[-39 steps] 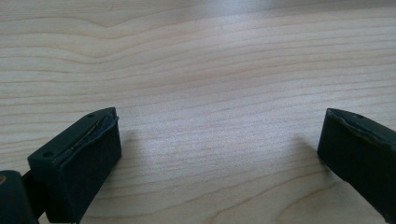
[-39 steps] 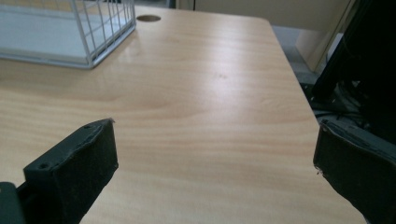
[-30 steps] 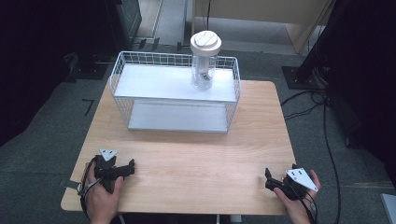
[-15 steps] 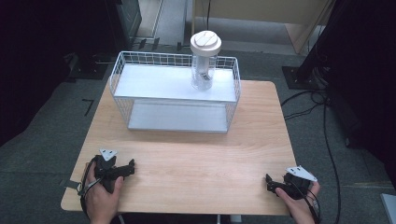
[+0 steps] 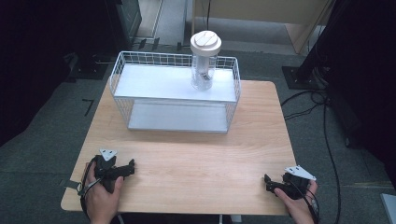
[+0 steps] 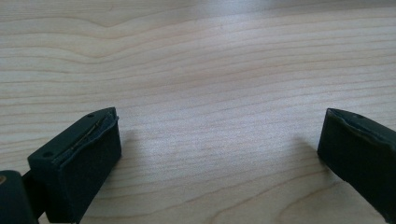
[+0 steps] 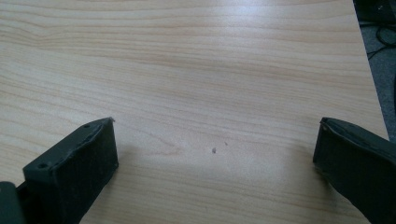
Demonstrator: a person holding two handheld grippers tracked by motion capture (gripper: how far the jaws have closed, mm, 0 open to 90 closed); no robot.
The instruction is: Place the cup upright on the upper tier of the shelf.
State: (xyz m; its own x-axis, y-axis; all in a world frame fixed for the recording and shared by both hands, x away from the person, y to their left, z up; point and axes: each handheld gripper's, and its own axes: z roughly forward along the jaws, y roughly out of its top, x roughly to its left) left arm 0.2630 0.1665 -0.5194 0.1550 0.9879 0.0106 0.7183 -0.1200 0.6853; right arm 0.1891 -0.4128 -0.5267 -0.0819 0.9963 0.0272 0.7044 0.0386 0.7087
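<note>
Left gripper [image 5: 130, 166] rested at near-left table [image 5: 196, 163] edge, jaws spread wide, nothing held. Right gripper [image 5: 267, 183] laid at near-right edge, jaws likewise wide apart, empty; bare wood seen between pads in both gripper views.

Clear jar [image 5: 204, 70] stood upright on top shelf of white wire rack [image 5: 140, 81] at far side, well apart from both grippers; wide cream lid [image 5: 205, 42] fitted. Small dark contents seen inside, kind not told.

Jar judged light, rigid, smooth-walled, likely slippery, top-heavy under lid. Grip best taken across body just below lid.
</note>
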